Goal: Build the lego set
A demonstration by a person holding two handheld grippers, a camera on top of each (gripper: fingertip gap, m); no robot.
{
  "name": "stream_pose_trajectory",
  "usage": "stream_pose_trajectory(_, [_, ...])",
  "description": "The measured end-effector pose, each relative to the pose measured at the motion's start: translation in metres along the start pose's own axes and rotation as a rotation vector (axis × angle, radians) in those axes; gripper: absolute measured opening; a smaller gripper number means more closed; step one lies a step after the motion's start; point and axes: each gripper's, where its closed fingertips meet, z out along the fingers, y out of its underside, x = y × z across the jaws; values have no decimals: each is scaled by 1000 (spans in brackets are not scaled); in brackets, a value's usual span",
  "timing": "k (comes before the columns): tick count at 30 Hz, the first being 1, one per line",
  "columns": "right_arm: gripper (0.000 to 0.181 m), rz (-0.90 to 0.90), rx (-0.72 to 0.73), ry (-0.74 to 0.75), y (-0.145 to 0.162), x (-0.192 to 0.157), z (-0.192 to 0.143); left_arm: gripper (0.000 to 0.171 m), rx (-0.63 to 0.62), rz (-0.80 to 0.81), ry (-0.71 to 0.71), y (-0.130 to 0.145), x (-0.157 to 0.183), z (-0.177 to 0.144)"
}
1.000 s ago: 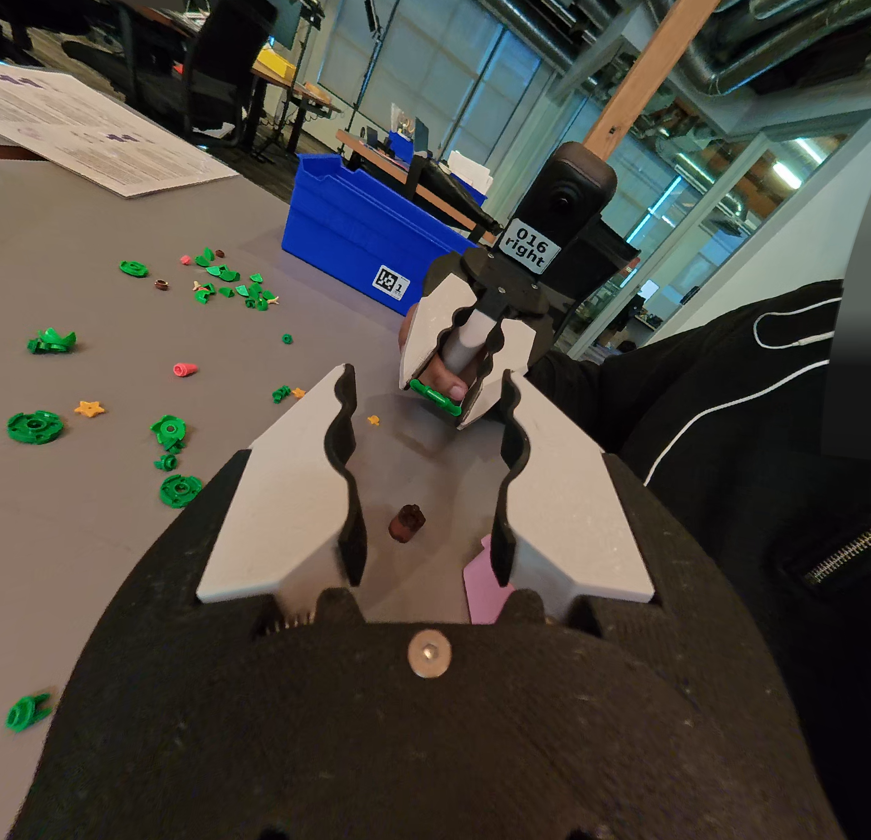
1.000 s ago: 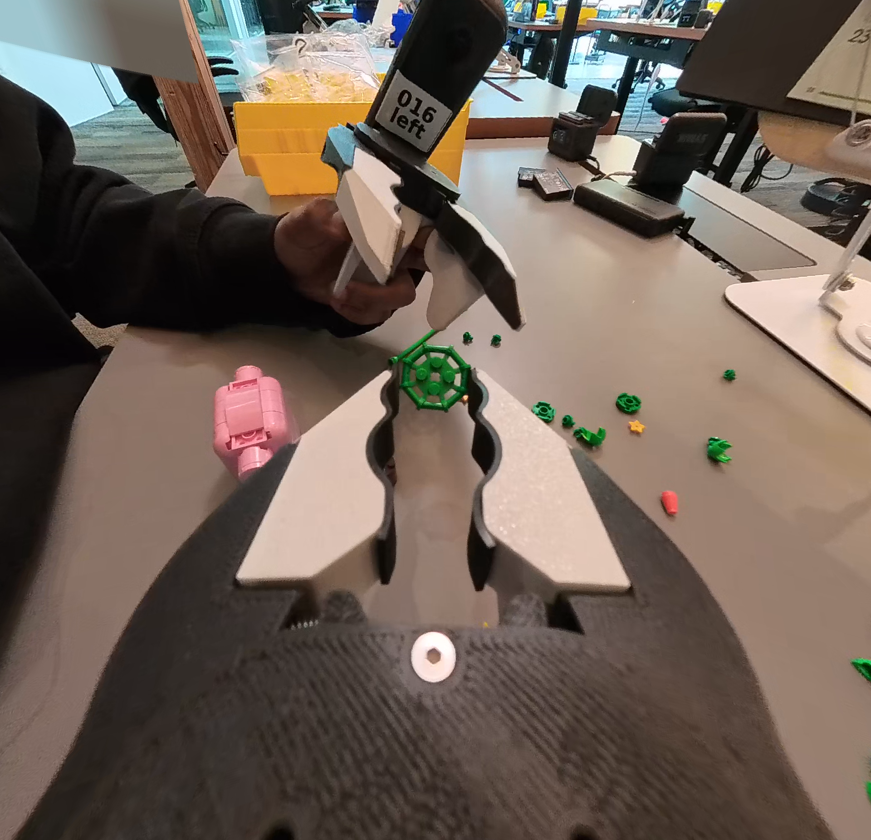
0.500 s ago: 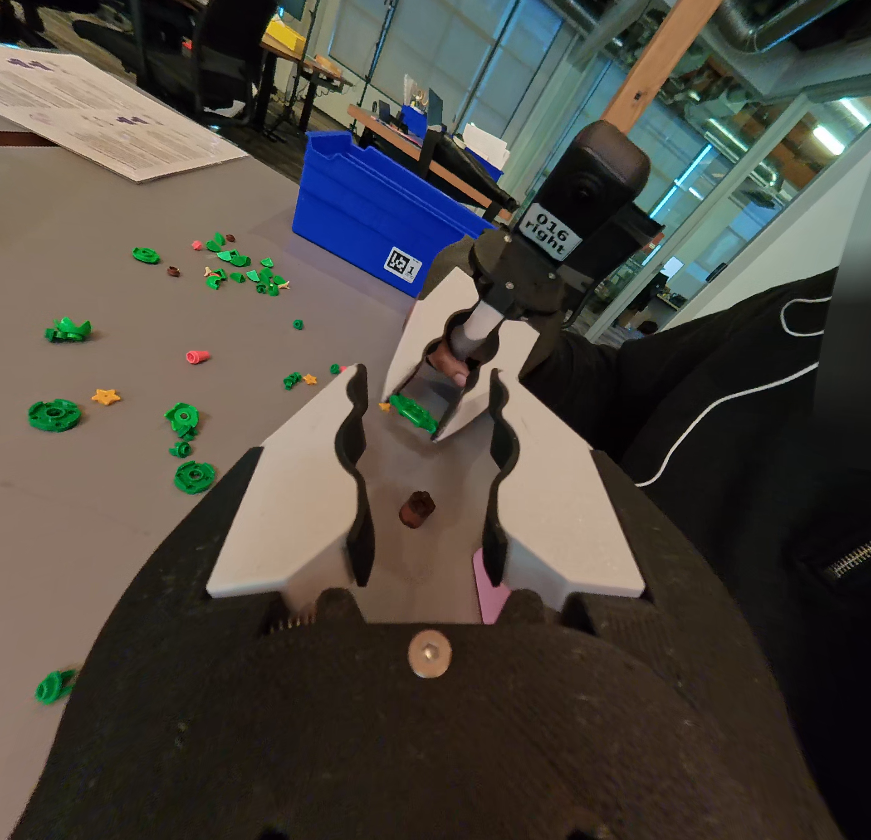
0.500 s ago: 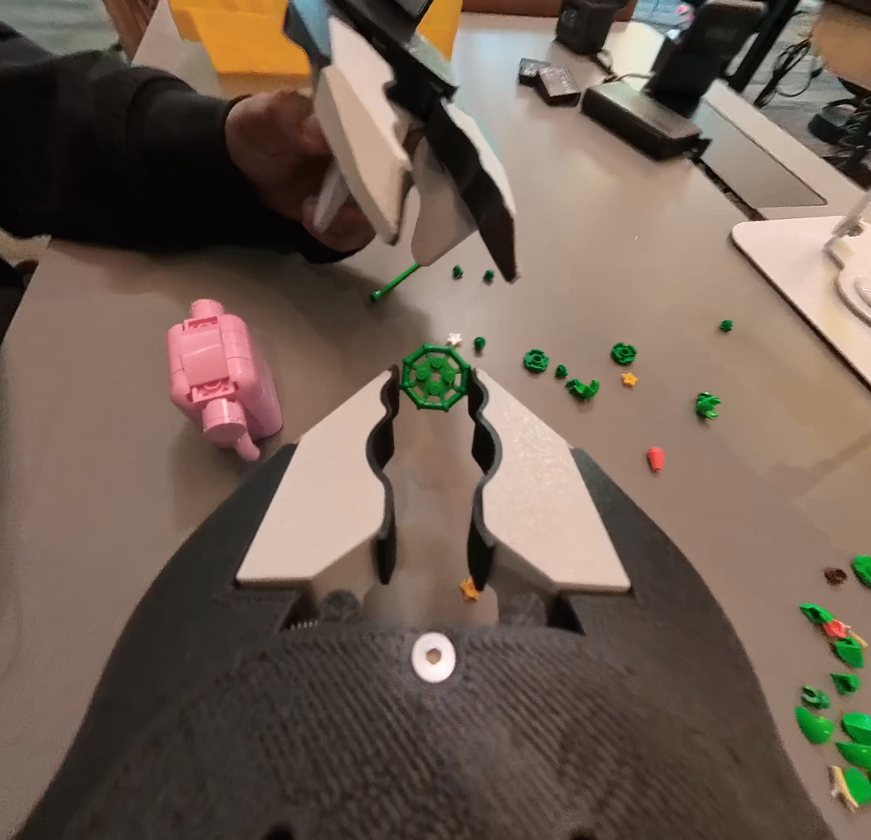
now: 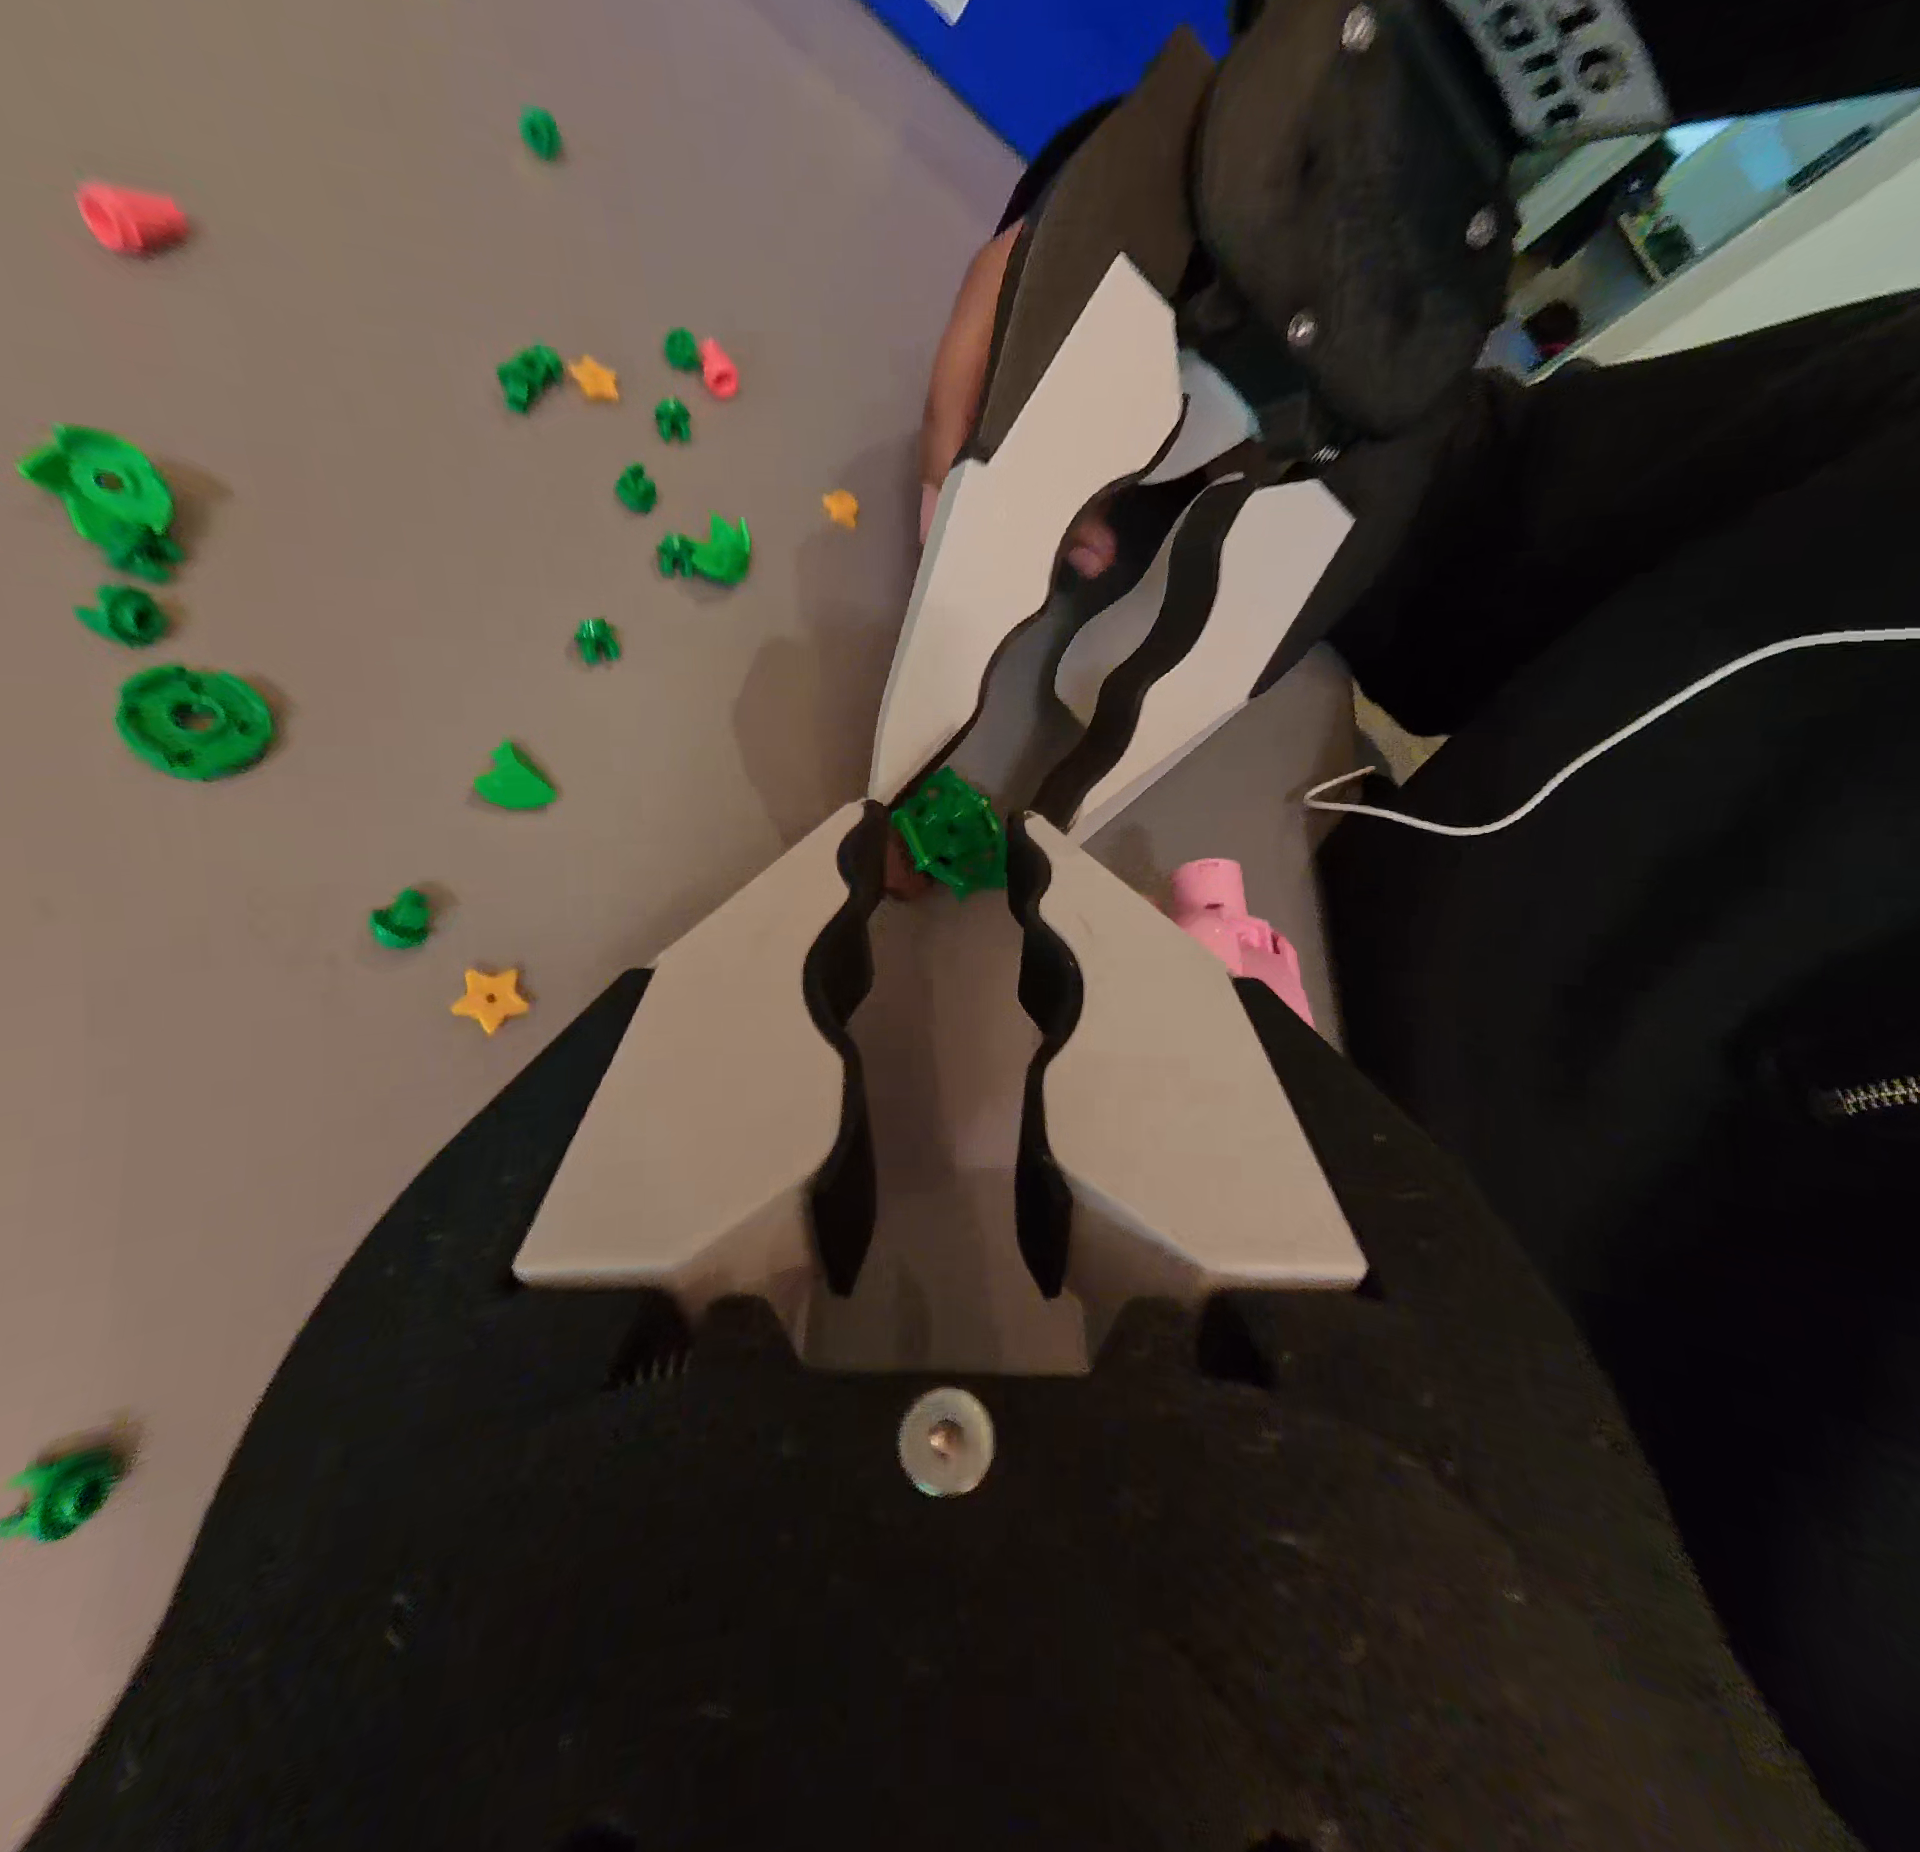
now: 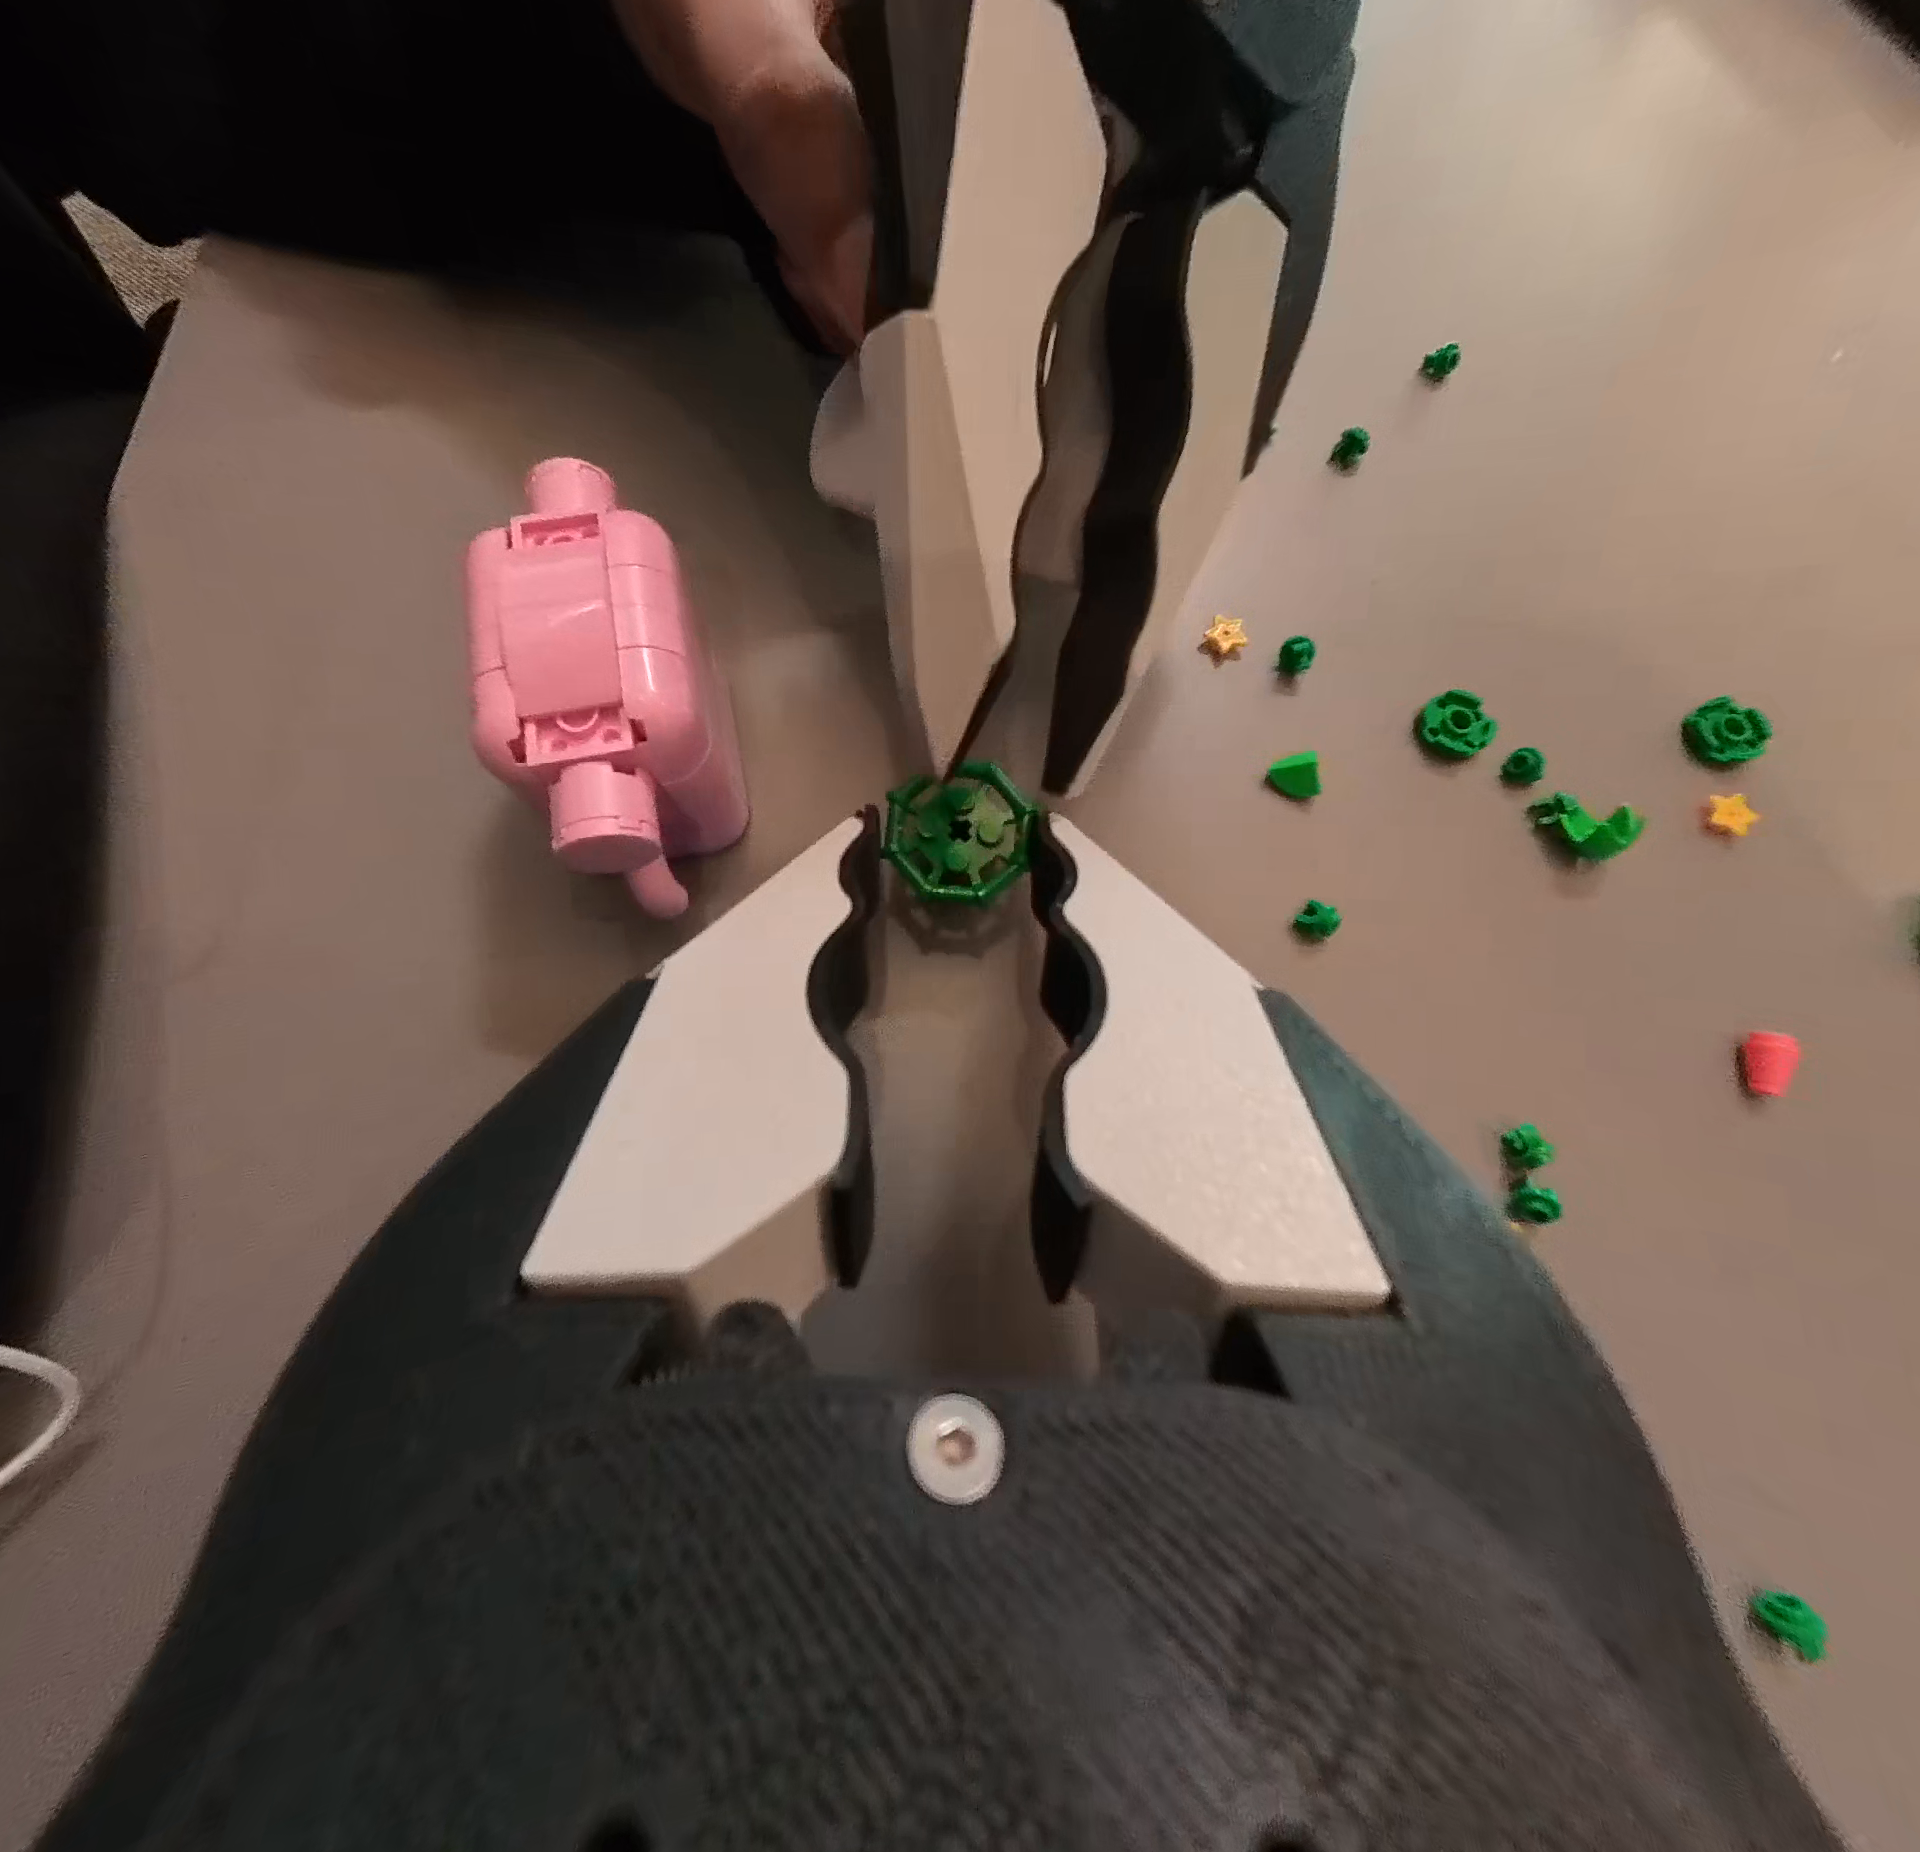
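Overhead, right claw (image 6: pixel 956 831) pinches a green web (image 6: pixel 958 834); left claw (image 5: pixel 943 846), narrow, meets it from 12 o'clock; its grip is unclear.

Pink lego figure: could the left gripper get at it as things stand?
Probably not directly. The left gripper meets the right gripper at the green web piece; the pink lego figure lies clear beside them.

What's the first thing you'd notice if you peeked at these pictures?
Two grippers meet tip to tip in the middle of the table, the right gripper pinching a green web-shaped piece and the left gripper closing in around it from the other side. Just left of them in the right wrist view lies a pink block figure. Small green bits and yellow stars are scattered over the table.
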Motion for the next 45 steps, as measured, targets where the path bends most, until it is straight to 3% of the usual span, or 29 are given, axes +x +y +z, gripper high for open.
stream_pose_trajectory(6, [27, -9, 6, 4, 0, 1, 0, 21, -13, -69, 39, 7, -1, -2])
stream_pose_trajectory(14, [27, -22, 0, 14, 0, 1, 1, 8, -6, -163, 89, 11, -3, -2])
stream_pose_trajectory(45, [28, -10, 37, -13, -1, 0, 2, 6, -11, -232, 113, 14, -2, -2])
